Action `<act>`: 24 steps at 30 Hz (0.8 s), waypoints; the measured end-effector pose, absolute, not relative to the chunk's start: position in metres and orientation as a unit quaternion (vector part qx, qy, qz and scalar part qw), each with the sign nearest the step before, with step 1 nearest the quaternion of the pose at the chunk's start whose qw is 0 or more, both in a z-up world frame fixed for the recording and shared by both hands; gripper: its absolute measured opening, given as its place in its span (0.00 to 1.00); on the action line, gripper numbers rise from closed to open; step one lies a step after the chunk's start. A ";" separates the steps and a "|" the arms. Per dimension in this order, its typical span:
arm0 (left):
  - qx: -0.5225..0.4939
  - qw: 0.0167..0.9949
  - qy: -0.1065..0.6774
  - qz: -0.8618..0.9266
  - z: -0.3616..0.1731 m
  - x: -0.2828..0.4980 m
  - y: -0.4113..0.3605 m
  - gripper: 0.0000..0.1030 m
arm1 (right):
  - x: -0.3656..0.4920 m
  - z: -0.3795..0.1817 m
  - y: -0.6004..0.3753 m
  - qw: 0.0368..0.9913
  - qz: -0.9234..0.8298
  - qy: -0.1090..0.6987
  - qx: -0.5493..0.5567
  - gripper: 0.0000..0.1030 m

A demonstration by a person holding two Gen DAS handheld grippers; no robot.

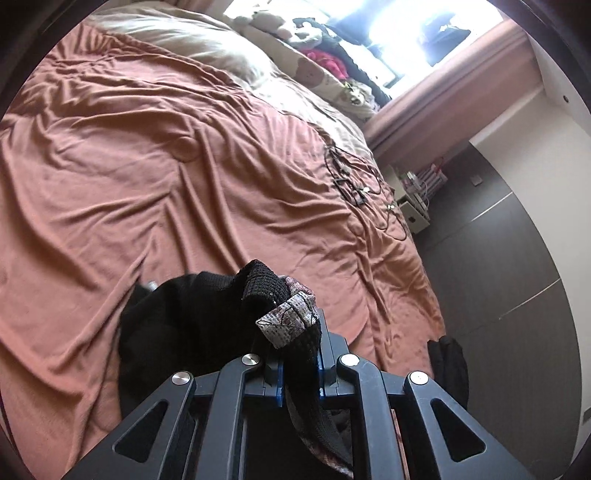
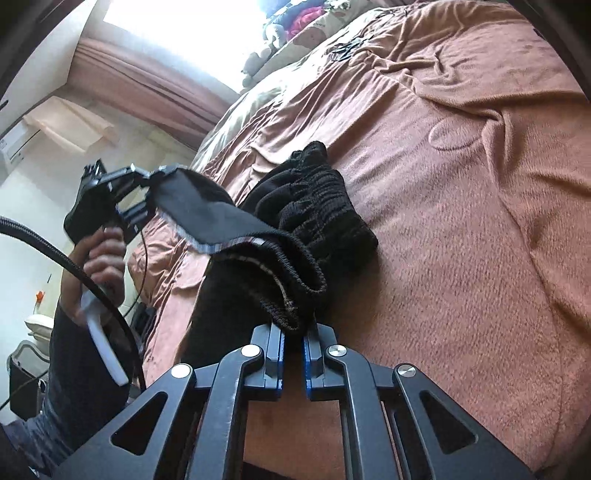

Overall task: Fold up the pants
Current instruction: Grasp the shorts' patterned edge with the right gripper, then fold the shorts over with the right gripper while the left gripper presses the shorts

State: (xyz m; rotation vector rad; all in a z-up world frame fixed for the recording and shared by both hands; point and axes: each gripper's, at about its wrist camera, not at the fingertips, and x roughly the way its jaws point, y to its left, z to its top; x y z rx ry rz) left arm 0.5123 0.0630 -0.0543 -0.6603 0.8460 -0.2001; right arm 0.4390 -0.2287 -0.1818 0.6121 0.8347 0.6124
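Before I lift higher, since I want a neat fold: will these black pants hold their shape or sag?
The pants will likely sag: they already drape between the left gripper and right gripper. The ribbed knit looks stretchy, so the waistband may bunch.

pants legs: hidden behind the bunched black pants and the right tool
window: blown out, nothing readable
pile by window: too blurred to name
bed: cut off by edges
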 end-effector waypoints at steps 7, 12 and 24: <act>-0.299 0.848 0.420 -0.121 -0.051 0.544 0.034 0.40 | 0.434 -0.182 -0.235 0.814 0.292 0.404 0.297 0.04; -0.292 0.853 0.416 -0.120 -0.053 0.538 0.028 0.71 | 0.439 -0.186 -0.236 0.809 0.288 0.414 0.302 0.04; -0.306 0.835 0.450 -0.086 -0.093 0.481 0.063 0.71 | 0.436 -0.187 -0.240 0.803 0.276 0.426 0.313 0.05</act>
